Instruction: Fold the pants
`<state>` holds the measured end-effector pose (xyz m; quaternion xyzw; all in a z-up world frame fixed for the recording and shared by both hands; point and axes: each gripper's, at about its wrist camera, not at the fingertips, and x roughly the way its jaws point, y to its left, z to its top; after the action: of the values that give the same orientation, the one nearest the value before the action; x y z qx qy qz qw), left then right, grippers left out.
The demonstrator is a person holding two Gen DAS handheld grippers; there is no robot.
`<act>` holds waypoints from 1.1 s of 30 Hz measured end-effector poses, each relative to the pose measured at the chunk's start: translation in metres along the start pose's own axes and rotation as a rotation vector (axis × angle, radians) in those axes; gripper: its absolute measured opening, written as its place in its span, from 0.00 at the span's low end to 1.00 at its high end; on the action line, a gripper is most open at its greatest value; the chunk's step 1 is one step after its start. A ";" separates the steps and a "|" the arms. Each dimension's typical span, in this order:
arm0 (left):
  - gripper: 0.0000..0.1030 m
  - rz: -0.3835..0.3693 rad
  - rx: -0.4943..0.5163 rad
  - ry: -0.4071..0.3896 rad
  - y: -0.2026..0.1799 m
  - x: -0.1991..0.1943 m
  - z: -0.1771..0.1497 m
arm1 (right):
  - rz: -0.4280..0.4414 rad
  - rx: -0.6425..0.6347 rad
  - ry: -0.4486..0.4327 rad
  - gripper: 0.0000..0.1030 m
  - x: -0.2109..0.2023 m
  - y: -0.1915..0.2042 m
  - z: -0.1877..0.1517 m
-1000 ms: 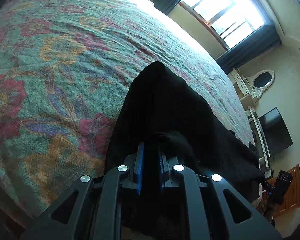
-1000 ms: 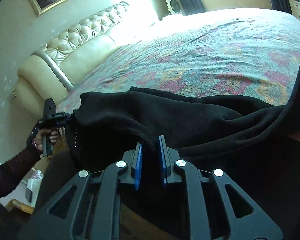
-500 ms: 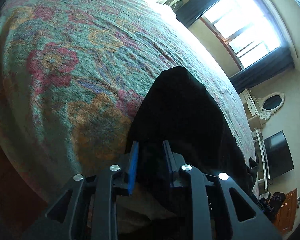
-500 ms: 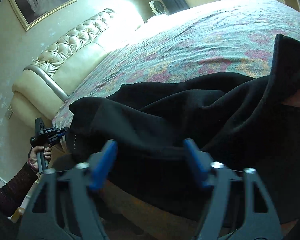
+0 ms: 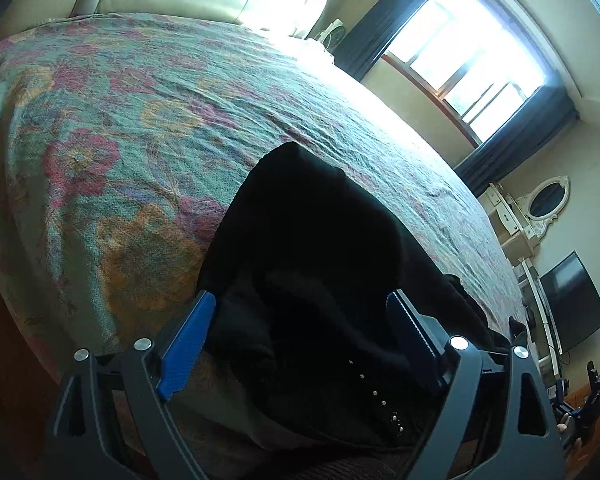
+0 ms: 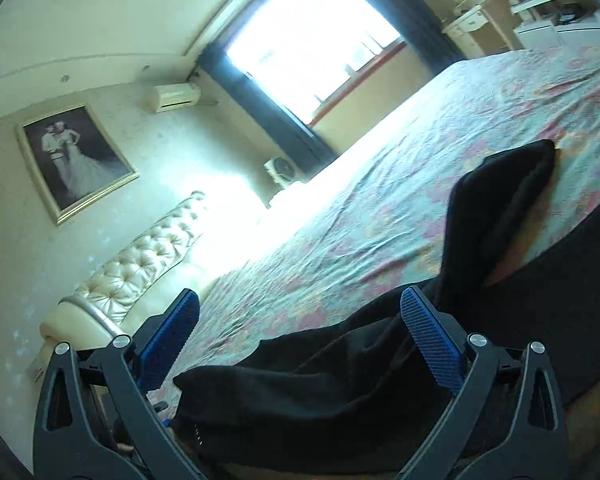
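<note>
The black pants lie on the bed, bunched across the lower middle of the left wrist view and running up toward the centre of the frame. The left tongs stand wide, blue pads on either side of the fabric at the bottom of the frame, with the cloth lying between them and not pinched (a row of small pale dots shows on the fabric near the right pad).

In the right wrist view the same pants spread along the bottom, one dark fold rising toward the right edge over the flowered bedspread. The right tongs are also wide apart, holding nothing. A bright window fills the upper middle, a framed picture hangs at the left, and a tufted headboard sits at lower left.
</note>
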<state>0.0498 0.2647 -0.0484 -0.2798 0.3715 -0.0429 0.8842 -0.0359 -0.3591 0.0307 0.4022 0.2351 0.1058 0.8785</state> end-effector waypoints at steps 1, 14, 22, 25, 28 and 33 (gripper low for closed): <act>0.84 0.019 -0.003 0.001 0.000 0.002 -0.001 | -0.008 0.057 0.044 0.98 0.009 -0.010 0.003; 0.84 0.036 -0.315 -0.011 0.016 -0.003 -0.017 | -0.148 0.046 0.285 0.98 0.058 -0.023 -0.051; 0.84 0.034 -0.516 -0.110 0.008 -0.037 -0.020 | -0.137 0.107 0.335 0.98 0.064 -0.026 -0.060; 0.84 -0.011 -0.494 -0.116 -0.003 -0.042 -0.021 | -0.137 0.110 0.333 0.98 0.065 -0.028 -0.060; 0.84 0.000 -0.430 -0.069 -0.013 -0.021 -0.018 | -0.141 0.112 0.328 0.98 0.069 -0.027 -0.062; 0.84 -0.034 -0.539 0.001 -0.003 0.021 -0.020 | -0.128 0.108 0.328 0.98 0.065 -0.023 -0.062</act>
<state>0.0519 0.2467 -0.0716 -0.5113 0.3653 0.0423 0.7768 -0.0101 -0.3092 -0.0430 0.4105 0.4057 0.1010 0.8104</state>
